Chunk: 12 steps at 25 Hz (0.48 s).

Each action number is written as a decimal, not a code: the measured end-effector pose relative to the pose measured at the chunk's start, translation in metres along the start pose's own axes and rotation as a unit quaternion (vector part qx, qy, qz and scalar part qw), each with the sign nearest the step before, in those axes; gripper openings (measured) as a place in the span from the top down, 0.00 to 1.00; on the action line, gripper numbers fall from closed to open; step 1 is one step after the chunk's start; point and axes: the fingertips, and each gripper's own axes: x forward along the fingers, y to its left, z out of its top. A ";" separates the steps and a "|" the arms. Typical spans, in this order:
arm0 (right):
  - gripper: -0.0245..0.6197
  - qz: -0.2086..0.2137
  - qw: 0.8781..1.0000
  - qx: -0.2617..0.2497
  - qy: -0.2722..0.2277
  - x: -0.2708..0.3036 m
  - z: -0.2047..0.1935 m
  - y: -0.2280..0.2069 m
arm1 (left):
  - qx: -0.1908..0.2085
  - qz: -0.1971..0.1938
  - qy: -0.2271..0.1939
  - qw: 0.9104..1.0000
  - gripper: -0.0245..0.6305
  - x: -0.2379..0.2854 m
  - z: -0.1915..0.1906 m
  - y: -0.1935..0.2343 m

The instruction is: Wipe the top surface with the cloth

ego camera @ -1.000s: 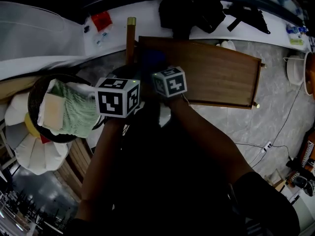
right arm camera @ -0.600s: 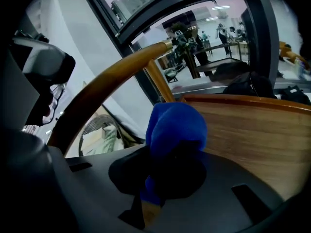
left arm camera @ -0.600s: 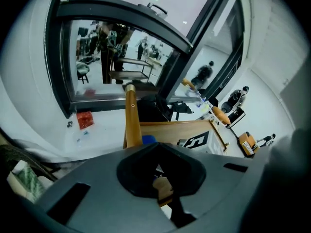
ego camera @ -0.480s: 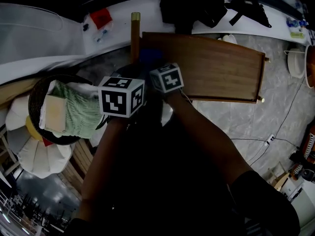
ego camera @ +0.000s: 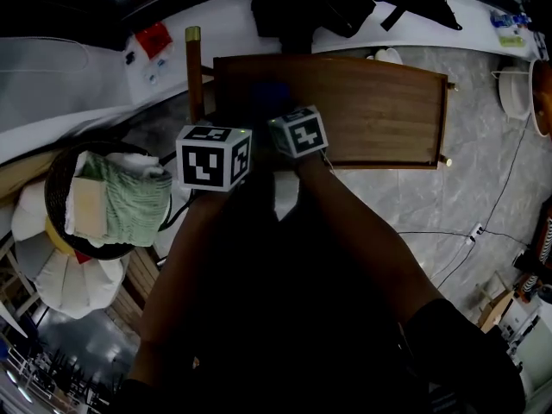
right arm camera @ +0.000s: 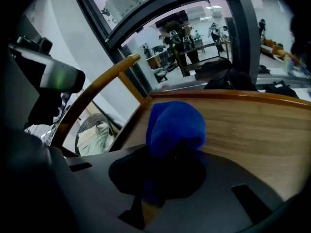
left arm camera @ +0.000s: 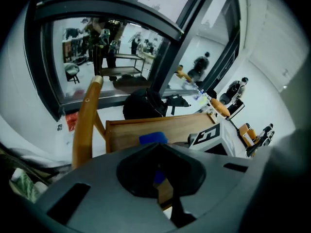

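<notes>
Seen from above, the right hand-held gripper (ego camera: 289, 119) hides most of the cloth (ego camera: 270, 94)

Lab-like workroom, dark-framed interior window (left arm camera: 107, 52) onto work tables (left arm camera: 121, 64), cables (ego camera: 431, 234) trailing across grey stone floor (ego camera: 483, 145)

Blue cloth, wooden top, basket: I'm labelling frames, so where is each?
blue cloth (right arm camera: 172, 125), right gripper view, its bunched top.
wooden top (ego camera: 379, 110), head view, bare middle.
basket (ego camera: 53, 179), head view, dark left rim.
</notes>
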 end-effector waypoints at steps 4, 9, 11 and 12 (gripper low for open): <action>0.87 -0.014 1.000 0.004 -0.005 -0.028 -0.008 -0.037 | -0.003 0.001 0.007 1.000 0.95 0.028 -0.008 -0.028; 0.87 -0.029 0.999 0.019 0.006 -0.062 -0.032 -0.086 | -0.002 -0.012 0.019 1.000 0.95 0.062 -0.012 -0.074; 0.87 -0.037 0.999 0.024 0.005 -0.075 -0.039 -0.104 | 0.004 -0.019 0.025 0.999 0.95 0.074 -0.011 -0.092; 0.87 -0.040 0.999 0.025 0.003 -0.082 -0.041 -0.113 | 0.006 -0.023 0.027 0.999 0.95 0.080 -0.010 -0.101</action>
